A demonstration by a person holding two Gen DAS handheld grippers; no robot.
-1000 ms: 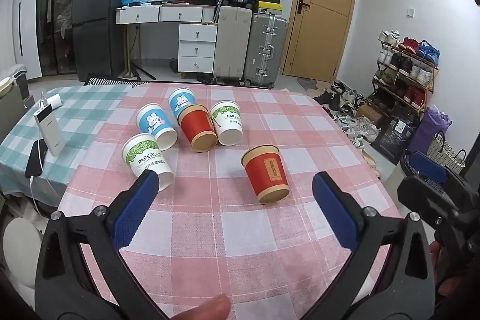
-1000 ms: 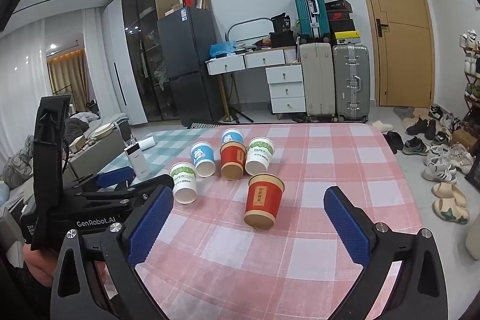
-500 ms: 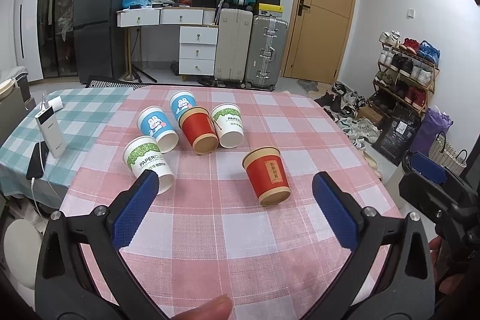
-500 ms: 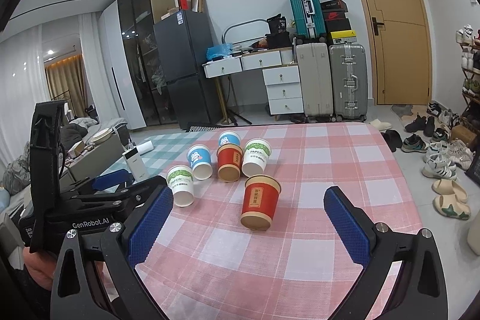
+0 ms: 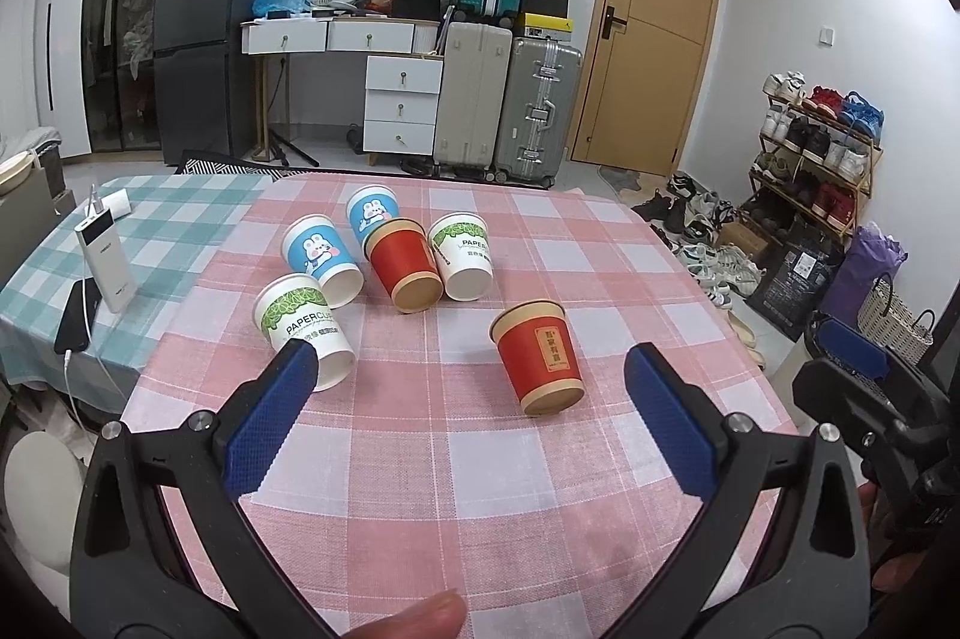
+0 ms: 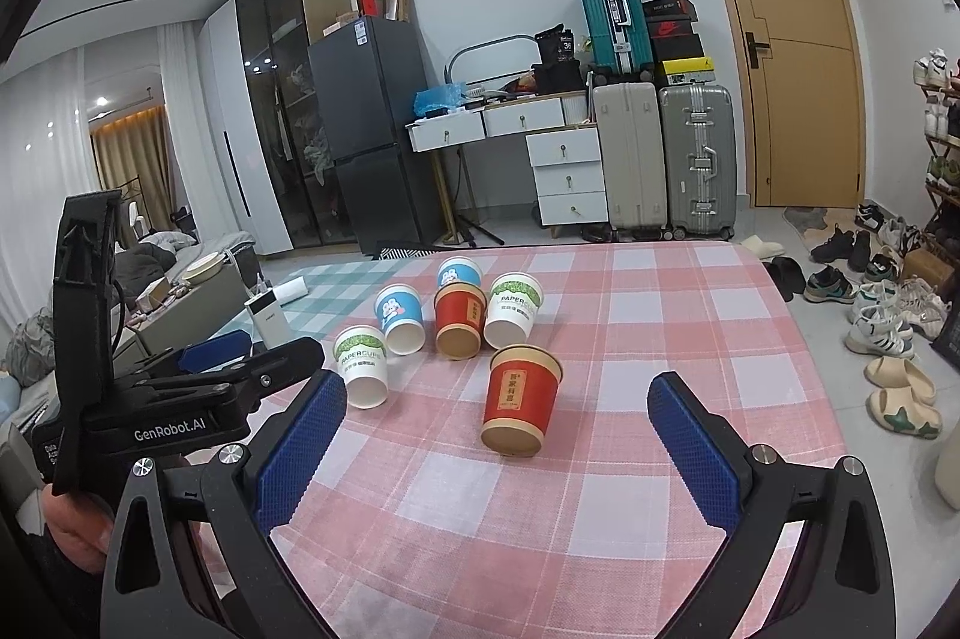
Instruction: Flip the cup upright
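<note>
Pink-and-white checked cloth (image 5: 480,459) covers the table under both grippers, with a dark fridge, suitcases and a wooden door behind. Going from left to right in the left wrist view, the left gripper (image 5: 468,381) has its blue-padded jaws spread wide and holds nothing. Just past its left pad lies a white paper cup with a green leaf band (image 5: 303,327), tipped on its side. Beyond the jaws lie two blue rabbit-print paper cups (image 5: 321,258), a plain red paper cup (image 5: 402,264) and another white green-banded paper cup (image 5: 462,261), clustered together. Between the pads, nearer the right one, the red paper cup with a gold label (image 5: 540,354) rests upside down, untouched. The right gripper (image 6: 498,399) is likewise spread wide and empty; that same cup (image 6: 519,402) sits between its pads, just ahead.
</note>
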